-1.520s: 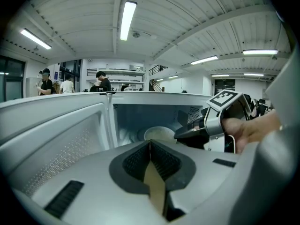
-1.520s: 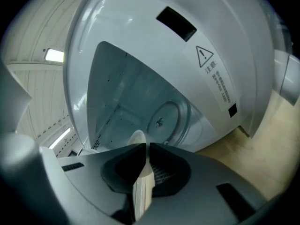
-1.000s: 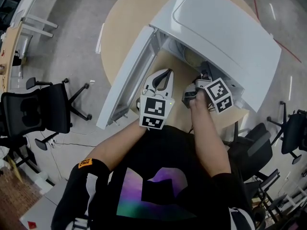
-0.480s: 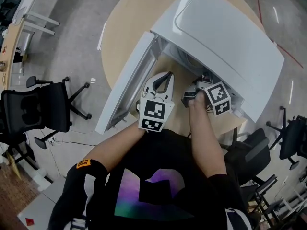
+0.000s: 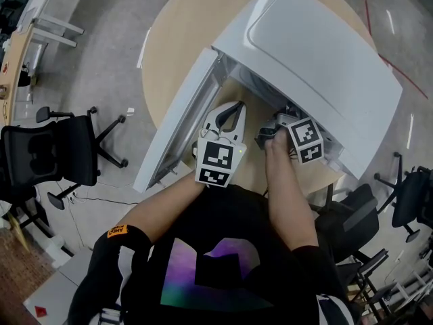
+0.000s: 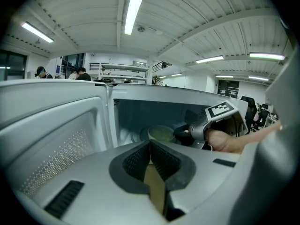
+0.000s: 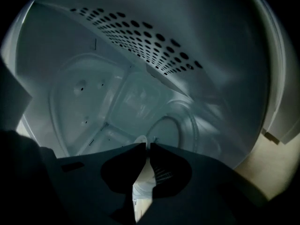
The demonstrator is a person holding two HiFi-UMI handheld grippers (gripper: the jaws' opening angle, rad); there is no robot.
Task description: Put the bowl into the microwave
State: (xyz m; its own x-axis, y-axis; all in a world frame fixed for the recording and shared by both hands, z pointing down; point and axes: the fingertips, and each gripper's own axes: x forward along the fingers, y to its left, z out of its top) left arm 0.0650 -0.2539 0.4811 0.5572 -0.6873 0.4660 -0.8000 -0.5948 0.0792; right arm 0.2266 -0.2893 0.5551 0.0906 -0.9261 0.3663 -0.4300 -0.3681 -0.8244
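**Bowl inside the microwave, held by the right gripper**

Nearest the person, the left gripper (image 5: 232, 108) hovers over the near edge of the table (image 5: 172, 36), just in front of the microwave's mouth. Its jaws are clenched together with nothing between them, and they point into the cavity.

Just beside it, the right gripper (image 7: 146, 147) reaches through the opening. The hand (image 6: 225, 140) and the marker cube (image 5: 306, 141) are at the threshold, and the jaws are inside. They are closed to a thin slit on a pale edge, which looks to be the rim of the bowl (image 6: 161, 134). From the left gripper view, the black jaws touch the bowl's right side.

The bowl is a pale, round one, upright and low in the middle of the cavity. It lies over the turntable (image 7: 180, 125), but no view shows whether it rests on the turntable or hangs just above. Above the jaws, a perforated panel (image 7: 140, 36) runs across the cavity wall.

The microwave (image 5: 318, 53) is white and takes up the right part of the round table, its front facing the near edge. Its door (image 5: 177, 117) is swung fully open to the left and juts past the table's near-left edge.

Beyond the table, on the grey floor at the left, stands a black chair (image 5: 51, 158). More chairs stand at the right. In the left gripper view, a few people stand far back under the ceiling lights.
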